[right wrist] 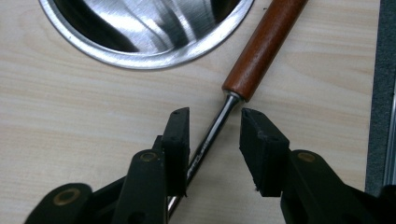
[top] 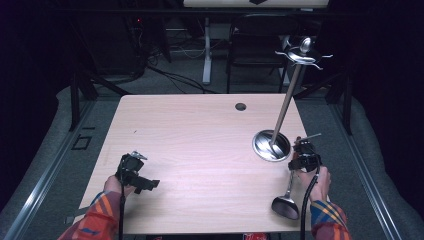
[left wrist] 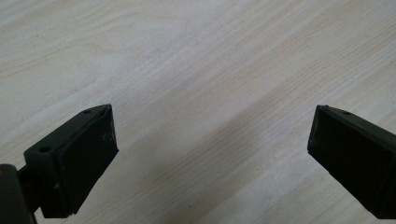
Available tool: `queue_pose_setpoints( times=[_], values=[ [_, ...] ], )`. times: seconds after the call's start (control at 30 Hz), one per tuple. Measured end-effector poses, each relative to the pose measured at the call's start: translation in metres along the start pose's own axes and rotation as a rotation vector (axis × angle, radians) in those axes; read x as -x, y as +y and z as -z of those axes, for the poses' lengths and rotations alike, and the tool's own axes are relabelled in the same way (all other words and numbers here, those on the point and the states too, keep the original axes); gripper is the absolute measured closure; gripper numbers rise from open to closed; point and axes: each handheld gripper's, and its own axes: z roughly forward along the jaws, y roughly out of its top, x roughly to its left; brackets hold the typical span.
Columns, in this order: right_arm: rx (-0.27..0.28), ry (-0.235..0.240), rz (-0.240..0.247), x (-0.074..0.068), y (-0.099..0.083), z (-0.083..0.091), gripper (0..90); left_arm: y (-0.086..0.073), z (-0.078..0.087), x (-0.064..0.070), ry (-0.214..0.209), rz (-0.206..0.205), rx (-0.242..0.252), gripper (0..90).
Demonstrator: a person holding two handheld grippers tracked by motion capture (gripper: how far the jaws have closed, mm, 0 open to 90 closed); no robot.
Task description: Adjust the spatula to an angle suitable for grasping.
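Steel ladle shaft between parted right tongs

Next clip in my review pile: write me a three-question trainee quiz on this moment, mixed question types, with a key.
1. True or false: the left gripper is shut on a utensil.
2. Multiple choice: the right gripper has its jaws set around which part of the ladle?
A. the wooden handle
B. the metal shaft
C. the bowl
3. Fill in: the tall utensil stand rises from a round ____ base near the table's right edge.

Key
1. False. Its jaws stand wide apart over bare wood.
2. B. The jaws sit on either side of the shaft, just below the wooden handle, with a gap showing on the right jaw's side.
3. Metal (shiny steel).
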Motion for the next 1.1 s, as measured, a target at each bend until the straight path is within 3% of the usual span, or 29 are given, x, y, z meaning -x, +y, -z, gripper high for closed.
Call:
queue_pose_setpoints(
  times=[0.17,0.47,0.5,0.63,0.83,1.0,1.1],
  values=[
    [0.004,-0.041,-0.007,0.0006,0.0044,-0.004,66.8,-0.0009,-0.001,0.0009,0.0,0.003,-0.008,1.5],
    [0.005,-0.054,-0.019,-0.0001,0.0055,-0.0052,68.0,-0.0014,-0.0008,0.0002,0.008,0.005,-0.004,1.5],
    [-0.008,-0.075,-0.005,-0.0011,0.0071,-0.0049,68.0,-0.0004,-0.0019,-0.0009,0.009,0.006,-0.012,1.6],
    [-0.012,-0.069,-0.004,-0.0005,0.0067,-0.0052,67.8,0.0,-0.0039,0.0005,0.006,-0.002,-0.019,1.6],
    [-0.009,-0.029,-0.067,0.0084,0.0005,-0.0028,64.3,-0.0001,0.0003,0.0054,0.003,-0.013,-0.007,1.6],
    [-0.019,-0.033,-0.048,0.0074,0.0028,-0.0052,66.9,0.0003,-0.0023,0.0037,0.002,-0.015,-0.016,1.8],
    [-0.001,-0.024,-0.063,0.0066,0.0023,-0.0087,67.8,0.0004,-0.003,0.005,0.0,-0.02,-0.021,1.8]
  ],
)
